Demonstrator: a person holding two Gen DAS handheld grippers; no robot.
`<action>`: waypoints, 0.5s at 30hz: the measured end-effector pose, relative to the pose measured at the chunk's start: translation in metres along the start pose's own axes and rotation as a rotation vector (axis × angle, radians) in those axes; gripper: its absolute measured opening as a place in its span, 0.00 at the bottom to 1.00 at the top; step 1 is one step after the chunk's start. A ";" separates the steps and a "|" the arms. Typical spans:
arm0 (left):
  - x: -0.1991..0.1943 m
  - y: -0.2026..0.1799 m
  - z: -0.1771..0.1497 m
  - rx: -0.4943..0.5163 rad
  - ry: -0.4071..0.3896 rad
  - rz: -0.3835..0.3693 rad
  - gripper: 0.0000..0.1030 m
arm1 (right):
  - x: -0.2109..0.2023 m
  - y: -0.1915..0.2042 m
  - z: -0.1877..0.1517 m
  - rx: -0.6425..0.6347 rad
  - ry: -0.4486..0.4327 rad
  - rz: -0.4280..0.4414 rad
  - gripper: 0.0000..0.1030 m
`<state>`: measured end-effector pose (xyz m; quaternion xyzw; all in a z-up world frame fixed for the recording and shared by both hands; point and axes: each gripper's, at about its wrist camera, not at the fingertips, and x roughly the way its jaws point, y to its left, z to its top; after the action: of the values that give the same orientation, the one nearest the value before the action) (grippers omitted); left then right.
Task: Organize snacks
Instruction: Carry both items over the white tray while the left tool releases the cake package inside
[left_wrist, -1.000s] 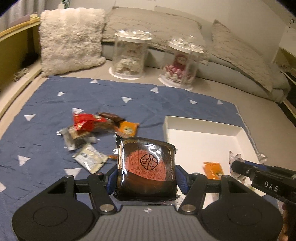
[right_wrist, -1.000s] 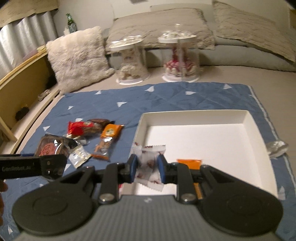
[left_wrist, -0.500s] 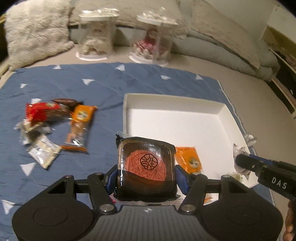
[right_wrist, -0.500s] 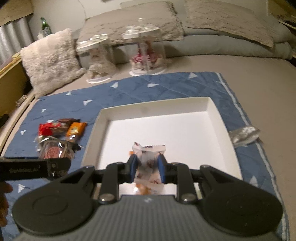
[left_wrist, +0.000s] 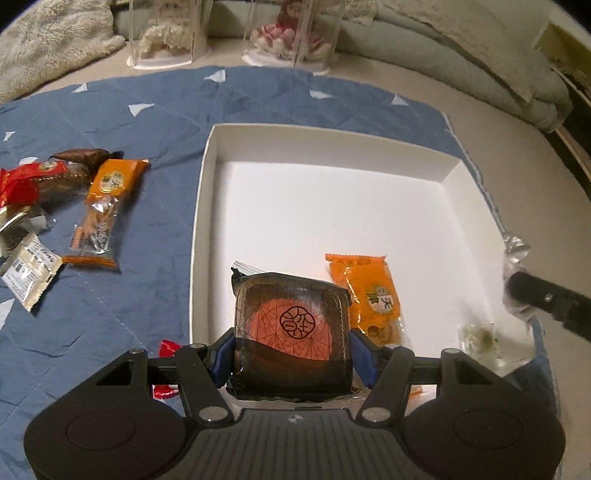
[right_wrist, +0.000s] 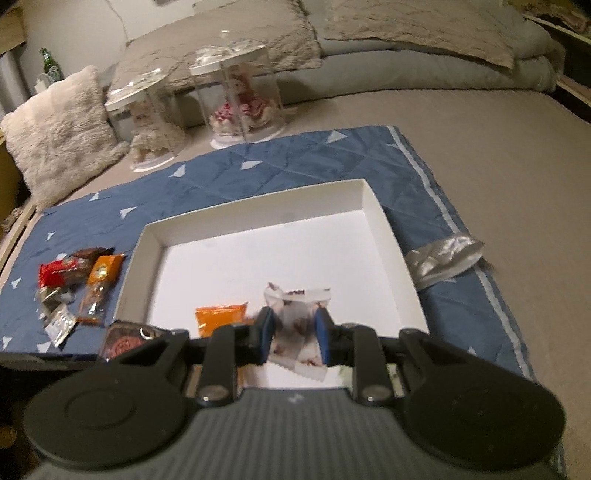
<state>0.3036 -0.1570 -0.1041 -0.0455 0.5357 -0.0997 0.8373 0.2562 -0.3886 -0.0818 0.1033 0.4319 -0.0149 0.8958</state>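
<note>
- Loose snack packets (left_wrist: 99, 206), crinkly foil and film, lie on the quilted blue mat (left_wrist: 147, 122) well left of the left claw (left_wrist: 291, 354).
- That claw is clamped on a glossy dark mooncake pack (left_wrist: 291, 328), over the near edge of the white cardboard box (left_wrist: 332, 147); judged step: drop-off, so part the fingers.
- The right claw (right_wrist: 293, 338) is clamped on a clear-and-white candy wrapper (right_wrist: 297, 325), also over the box; an orange packet (right_wrist: 219, 319) lies just left.

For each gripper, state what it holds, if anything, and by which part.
Left gripper: dark mooncake pack, clamped across its two sides. Right gripper: white snack packet, pinched across its middle.
</note>
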 end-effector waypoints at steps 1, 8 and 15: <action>0.005 -0.001 0.001 0.007 0.008 0.010 0.62 | 0.003 -0.002 0.001 0.006 0.003 -0.005 0.28; 0.034 -0.014 0.003 0.035 0.053 0.048 0.62 | 0.022 -0.016 0.005 0.029 0.033 -0.037 0.28; 0.038 -0.034 0.001 0.046 0.083 -0.037 0.62 | 0.033 -0.018 0.004 0.017 0.054 -0.050 0.28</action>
<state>0.3159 -0.1990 -0.1315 -0.0320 0.5665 -0.1293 0.8132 0.2781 -0.4045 -0.1080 0.1006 0.4584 -0.0381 0.8822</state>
